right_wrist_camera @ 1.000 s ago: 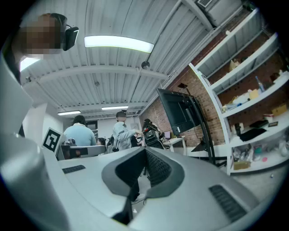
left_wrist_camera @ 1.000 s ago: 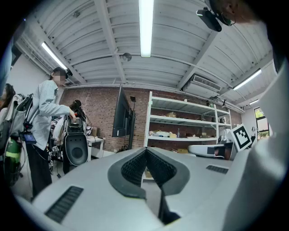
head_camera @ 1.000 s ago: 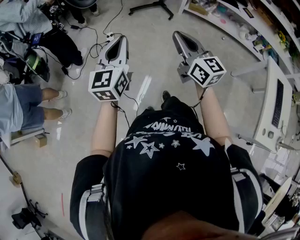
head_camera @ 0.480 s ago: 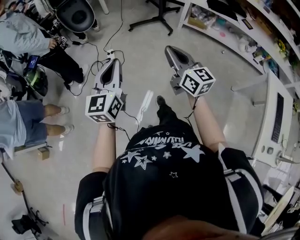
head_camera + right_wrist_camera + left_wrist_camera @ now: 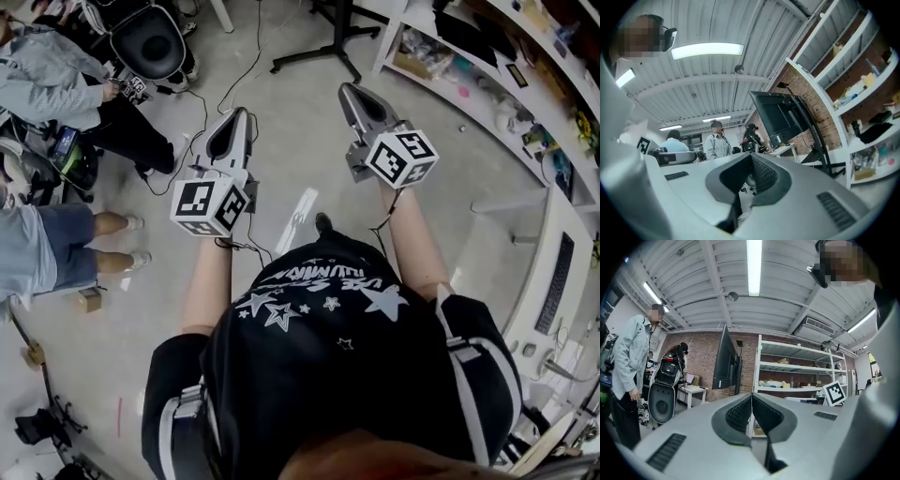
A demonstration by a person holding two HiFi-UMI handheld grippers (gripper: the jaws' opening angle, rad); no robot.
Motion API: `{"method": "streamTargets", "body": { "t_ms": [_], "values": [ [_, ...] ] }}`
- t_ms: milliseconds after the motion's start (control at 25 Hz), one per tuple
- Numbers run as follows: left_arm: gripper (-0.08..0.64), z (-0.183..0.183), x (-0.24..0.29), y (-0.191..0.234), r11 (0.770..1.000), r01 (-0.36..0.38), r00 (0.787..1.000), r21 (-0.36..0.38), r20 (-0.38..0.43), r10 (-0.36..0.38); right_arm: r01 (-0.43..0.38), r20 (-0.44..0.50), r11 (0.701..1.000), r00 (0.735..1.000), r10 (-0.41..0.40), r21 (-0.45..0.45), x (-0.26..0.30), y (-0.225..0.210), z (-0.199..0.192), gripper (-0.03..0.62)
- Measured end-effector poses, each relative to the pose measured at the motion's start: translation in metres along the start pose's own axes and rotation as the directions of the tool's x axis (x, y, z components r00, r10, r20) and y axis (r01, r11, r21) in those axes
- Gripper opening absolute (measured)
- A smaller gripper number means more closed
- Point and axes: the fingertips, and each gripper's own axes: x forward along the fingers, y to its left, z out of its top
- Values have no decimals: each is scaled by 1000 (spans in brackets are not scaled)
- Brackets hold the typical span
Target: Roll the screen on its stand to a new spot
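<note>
The screen [image 5: 779, 118] stood well ahead of the person, dark and raised high on its black stand [image 5: 816, 140], with a brick wall [image 5: 696, 364] behind it and the white shelves [image 5: 801, 376] just beside it. From the head view only the stand's spread feet [image 5: 314, 58] showed, at the far edge of the floor [image 5: 291, 141]. Neither tool had reached it. The left gripper [image 5: 241, 114] was clenched tight with nothing between its jaws, and the right gripper [image 5: 349, 89] also looked closed and empty, its jaws meeting at the tip. Both pointed roughly level toward the stand. As I judged it, the step was the approach, so the task had barely begun. To do it well, both sets of jaws would need opening before they met the stand. It would be better to take the uprights than the panel itself, one gripper on each side, so the push went through the frame and the screen did not twist. Cables [image 5: 202, 103] trailed over the floor near the path and people [image 5: 56, 84] sat off to the left, so a slow, steady roll clear of those cords and the shelves seemed wise.
</note>
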Motion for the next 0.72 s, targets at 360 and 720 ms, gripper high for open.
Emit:
{"method": "streamTargets", "body": {
  "t_ms": [360, 720],
  "values": [
    [14, 8, 67, 6, 1000, -26, 1000, 11, 0, 26, -11, 13, 1000, 1000, 11, 26, 38, -62, 22, 6],
    [14, -6, 120, 20, 997, -56, 998, -47, 13, 57, -32, -6, 999, 999, 32, 6, 61, -100, 26, 8]
  ]
}}
